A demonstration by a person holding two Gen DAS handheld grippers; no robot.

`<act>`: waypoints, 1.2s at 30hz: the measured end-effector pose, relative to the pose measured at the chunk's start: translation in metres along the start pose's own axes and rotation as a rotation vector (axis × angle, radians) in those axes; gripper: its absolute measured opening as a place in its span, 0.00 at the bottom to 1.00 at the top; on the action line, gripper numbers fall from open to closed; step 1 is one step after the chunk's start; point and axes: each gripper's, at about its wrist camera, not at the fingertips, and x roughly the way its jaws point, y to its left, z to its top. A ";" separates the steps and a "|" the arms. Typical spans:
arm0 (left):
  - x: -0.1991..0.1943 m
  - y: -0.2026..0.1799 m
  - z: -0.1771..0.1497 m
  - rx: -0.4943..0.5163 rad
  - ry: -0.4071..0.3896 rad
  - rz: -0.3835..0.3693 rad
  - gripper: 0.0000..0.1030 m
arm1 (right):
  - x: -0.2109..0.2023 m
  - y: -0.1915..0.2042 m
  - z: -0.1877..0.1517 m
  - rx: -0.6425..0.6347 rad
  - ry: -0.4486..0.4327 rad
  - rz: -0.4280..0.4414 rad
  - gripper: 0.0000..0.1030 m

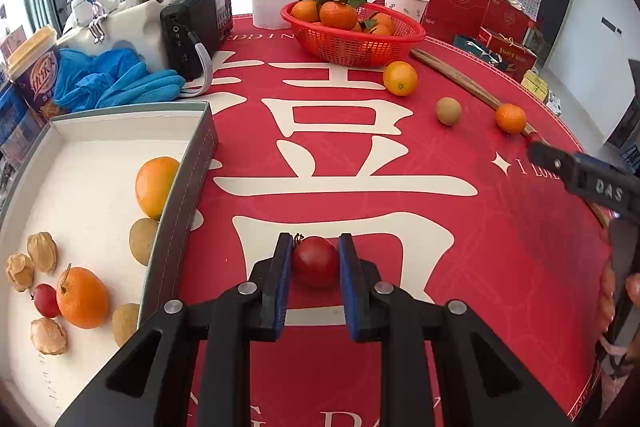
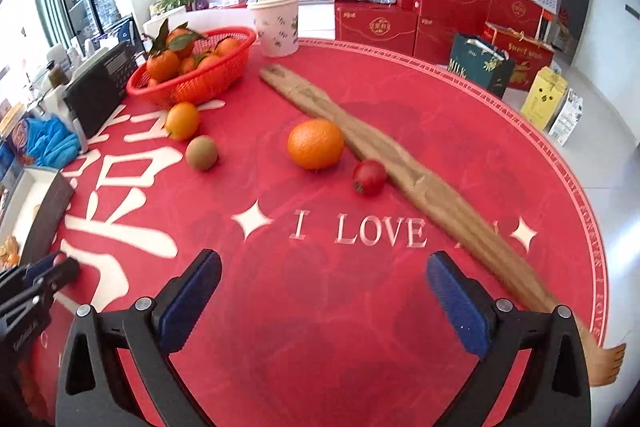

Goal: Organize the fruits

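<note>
One red fruit (image 1: 315, 266) gripped (jaws closed), two oranges (image 1: 157, 186) boxed

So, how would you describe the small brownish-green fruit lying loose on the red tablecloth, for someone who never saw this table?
Find the red mesh basket full of tangerines at the far side of the tablecloth. In front of it lies a yellow-orange citrus, and just nearer is the kiwi-like fruit. It is the only dull brown-green fruit loose on the cloth; its neighbours are orange or red.
</note>
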 end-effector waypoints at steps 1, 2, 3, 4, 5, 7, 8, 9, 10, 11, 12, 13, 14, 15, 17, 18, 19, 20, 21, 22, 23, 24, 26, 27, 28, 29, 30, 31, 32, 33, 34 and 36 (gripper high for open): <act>0.000 0.000 0.000 -0.001 0.000 -0.001 0.24 | 0.003 0.002 0.007 -0.001 -0.009 0.001 1.00; 0.000 0.000 0.000 -0.004 0.000 -0.002 0.24 | 0.007 0.004 0.015 -0.008 -0.015 0.001 1.00; 0.000 0.001 -0.001 -0.006 -0.001 -0.004 0.24 | 0.013 0.008 0.022 -0.024 -0.015 -0.007 0.98; 0.000 0.001 -0.001 -0.006 -0.001 -0.004 0.24 | 0.019 0.012 0.028 -0.043 -0.010 -0.022 0.88; 0.000 0.000 -0.001 -0.006 -0.001 -0.003 0.24 | 0.027 0.017 0.032 -0.064 0.004 -0.036 0.84; 0.001 0.000 -0.001 -0.003 -0.002 0.000 0.24 | 0.040 0.022 0.039 -0.096 0.025 -0.050 0.75; 0.001 0.000 -0.001 -0.002 -0.002 0.000 0.24 | 0.043 0.024 0.042 -0.114 0.018 -0.067 0.74; 0.001 -0.001 -0.001 0.001 -0.002 0.003 0.24 | 0.048 0.025 0.044 -0.125 0.018 -0.080 0.74; 0.001 -0.002 -0.001 0.005 -0.003 0.005 0.24 | 0.051 0.025 0.046 -0.122 0.023 -0.079 0.68; 0.001 -0.002 -0.001 0.008 -0.004 0.008 0.24 | 0.056 0.023 0.046 -0.109 0.039 -0.068 0.58; 0.001 -0.002 -0.001 0.010 -0.005 0.010 0.24 | 0.059 0.021 0.046 -0.092 0.048 -0.056 0.38; 0.001 -0.002 -0.001 0.012 -0.005 0.011 0.24 | 0.058 0.019 0.045 -0.070 0.047 -0.043 0.38; 0.001 -0.002 -0.001 0.011 -0.004 0.011 0.24 | 0.056 0.018 0.044 -0.059 0.047 -0.040 0.38; 0.001 -0.002 -0.001 0.010 -0.002 0.011 0.24 | 0.053 0.016 0.041 -0.047 0.050 -0.034 0.38; 0.000 -0.001 -0.002 0.009 0.002 0.009 0.24 | 0.040 0.014 0.030 -0.027 0.049 0.002 0.38; -0.001 -0.001 -0.003 0.008 0.004 0.007 0.24 | 0.031 0.014 0.023 -0.020 0.054 0.023 0.38; -0.002 -0.001 -0.004 0.008 0.006 0.006 0.24 | 0.022 0.016 0.014 -0.012 0.062 0.047 0.38; -0.003 -0.002 -0.005 0.011 0.006 0.006 0.24 | 0.014 0.019 0.005 -0.009 0.073 0.075 0.38; -0.003 -0.003 -0.006 0.017 0.004 0.009 0.24 | 0.005 0.023 -0.006 -0.009 0.080 0.108 0.38; -0.003 -0.004 -0.007 0.025 0.000 0.016 0.24 | -0.001 0.028 -0.016 -0.013 0.084 0.134 0.38; -0.004 -0.006 -0.008 0.033 -0.005 0.024 0.24 | -0.005 0.033 -0.024 -0.021 0.087 0.152 0.38; -0.004 -0.008 -0.009 0.041 -0.009 0.032 0.24 | -0.008 0.039 -0.030 -0.036 0.076 0.151 0.38; -0.005 -0.009 -0.011 0.048 -0.015 0.036 0.24 | -0.013 0.051 -0.038 -0.075 0.061 0.138 0.38; -0.005 -0.009 -0.011 0.049 -0.017 0.035 0.24 | -0.013 0.056 -0.040 -0.090 0.058 0.147 0.38; -0.005 -0.008 -0.012 0.050 -0.020 0.034 0.24 | -0.013 0.060 -0.040 -0.109 0.054 0.143 0.38; -0.005 -0.009 -0.012 0.052 -0.022 0.034 0.24 | -0.013 0.064 -0.042 -0.131 0.047 0.127 0.38; -0.005 -0.009 -0.012 0.054 -0.024 0.036 0.24 | -0.013 0.068 -0.042 -0.148 0.039 0.112 0.38; -0.005 -0.009 -0.012 0.056 -0.026 0.037 0.24 | -0.012 0.069 -0.042 -0.154 0.038 0.105 0.38; -0.005 -0.010 -0.012 0.059 -0.029 0.039 0.24 | -0.012 0.070 -0.043 -0.155 0.038 0.105 0.38; -0.005 -0.010 -0.012 0.061 -0.032 0.040 0.24 | -0.012 0.070 -0.043 -0.153 0.039 0.110 0.38; -0.005 -0.010 -0.012 0.063 -0.034 0.041 0.24 | -0.012 0.070 -0.043 -0.152 0.039 0.112 0.38; -0.005 -0.010 -0.013 0.063 -0.035 0.040 0.24 | -0.011 0.071 -0.043 -0.155 0.036 0.108 0.38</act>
